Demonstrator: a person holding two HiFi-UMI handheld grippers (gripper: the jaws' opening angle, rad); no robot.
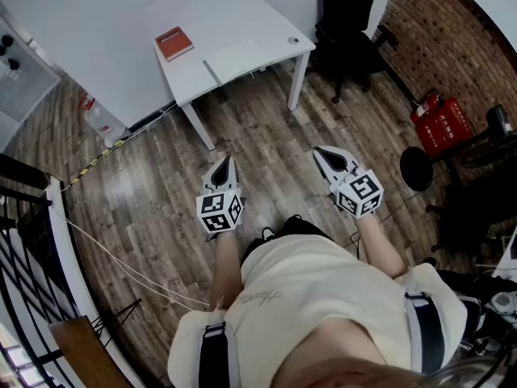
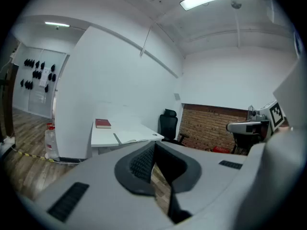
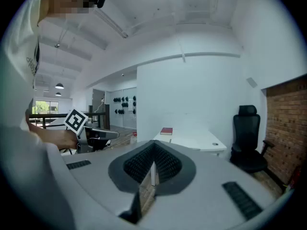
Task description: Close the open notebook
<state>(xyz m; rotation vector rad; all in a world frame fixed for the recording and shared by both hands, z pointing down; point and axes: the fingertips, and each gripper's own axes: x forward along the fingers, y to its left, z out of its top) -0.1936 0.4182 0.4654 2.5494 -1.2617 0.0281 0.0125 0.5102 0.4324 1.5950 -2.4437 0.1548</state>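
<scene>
Notebook (image 1: 239,58): open on the table (image 1: 271,24), well apart from me.
Left gripper (image 1: 229,161): jaws together, empty.
Right gripper (image 1: 318,150): likewise.
Progress: nothing done, I judge.

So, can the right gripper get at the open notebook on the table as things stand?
Probably not yet: the right gripper hangs over the floor, well short of the white table where the open notebook lies. Nothing stands in between, so a step forward should do.
</scene>
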